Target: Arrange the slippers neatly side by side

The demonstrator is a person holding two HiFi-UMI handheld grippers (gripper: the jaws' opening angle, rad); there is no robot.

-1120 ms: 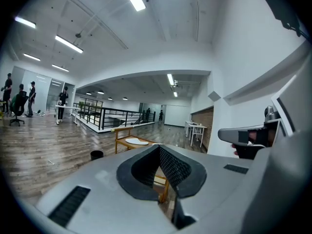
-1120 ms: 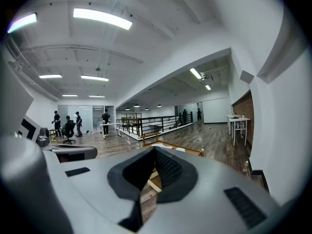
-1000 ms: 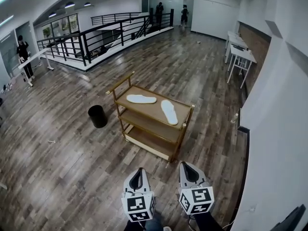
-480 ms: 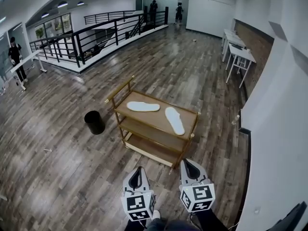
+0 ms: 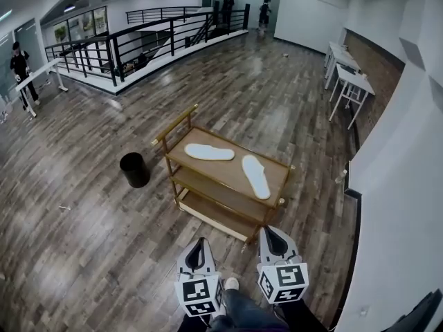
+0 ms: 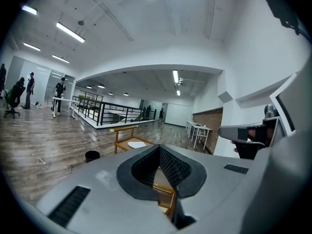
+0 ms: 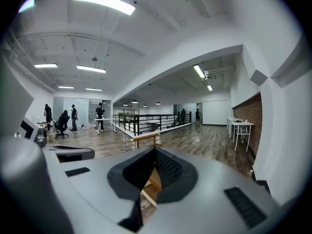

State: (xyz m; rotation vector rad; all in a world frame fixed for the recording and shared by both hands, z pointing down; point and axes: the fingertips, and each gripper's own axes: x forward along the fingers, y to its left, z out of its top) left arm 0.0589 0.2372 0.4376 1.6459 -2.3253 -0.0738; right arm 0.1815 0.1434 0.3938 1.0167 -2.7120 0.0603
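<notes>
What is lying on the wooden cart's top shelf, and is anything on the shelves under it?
On the top shelf: a far slipper and a near slipper, apart and angled. The lower shelves' visible edges look bare; the rest is covered by the top shelf.

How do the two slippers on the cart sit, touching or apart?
Apart. Head view shows bare cart top between far slipper and near slipper.

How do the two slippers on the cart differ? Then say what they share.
The left slipper lies crosswise; the right slipper points roughly toward the camera. The left slipper sits near the cart's handle; the right slipper near the opposite end. Both are white, on the top shelf.
</notes>
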